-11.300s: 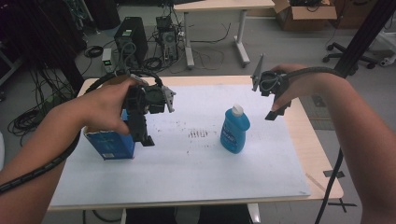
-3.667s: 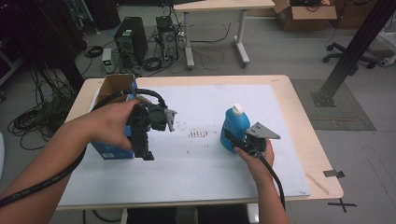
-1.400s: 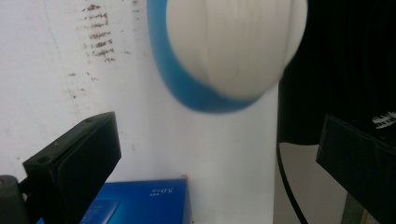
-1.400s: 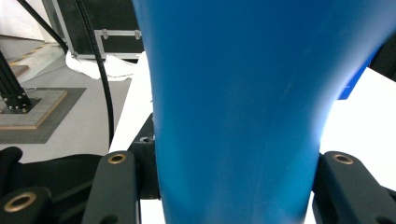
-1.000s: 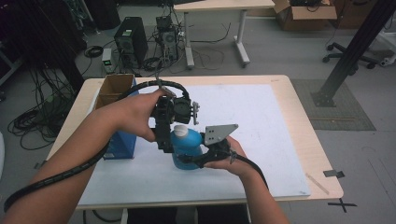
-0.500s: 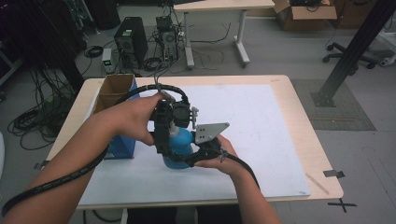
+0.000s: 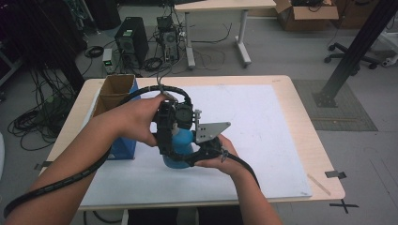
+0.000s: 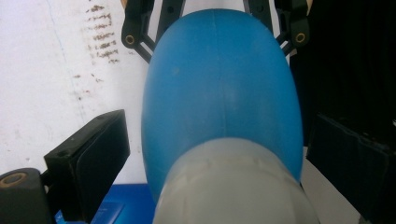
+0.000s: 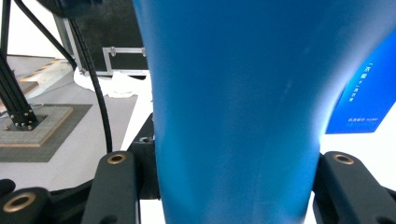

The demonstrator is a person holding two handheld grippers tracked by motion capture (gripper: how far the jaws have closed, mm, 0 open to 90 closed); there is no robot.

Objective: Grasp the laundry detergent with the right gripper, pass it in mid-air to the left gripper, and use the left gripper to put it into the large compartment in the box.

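Step in hand: uncapping the blue bottle (image 7: pixel 180 147), by the look of it. The bottle stands upright near the front-middle of the surface (image 7: pixel 263 140), on the white mat, just right of the blue box (image 7: pixel 123 149).

Right gripper (image 7: pixel 199 152) comes in from the front w/ jaws clamped tight on the lower body. In the right gripper view the blue wall sits hard betw. both black jaws, no gap either side. That's the anchor grip.

Left gripper (image 7: pixel 170 138) comes down from above over the neck. In the left gripper view the pale cap (image 8: pixel 233 186) is betw. its jaws, but there's daylight on both sides: the left pad stands clearly off the bottle, the right one also apart. So the jaws are wide, have just been closing in, cap betw. them but not yet pinched. Not holding anything.

Judgement: grasp-the-cap stage, approx. halfway thru closing.

Next move calls for:
- closing the left jaws fully onto the cap, centred, not on the shoulder below it
- keeping the right grip firm so the body doesn't spin
- then a twist (or pull; can't tell the cap type from here)

Risk: an off-centre pinch slips on the smooth cap.
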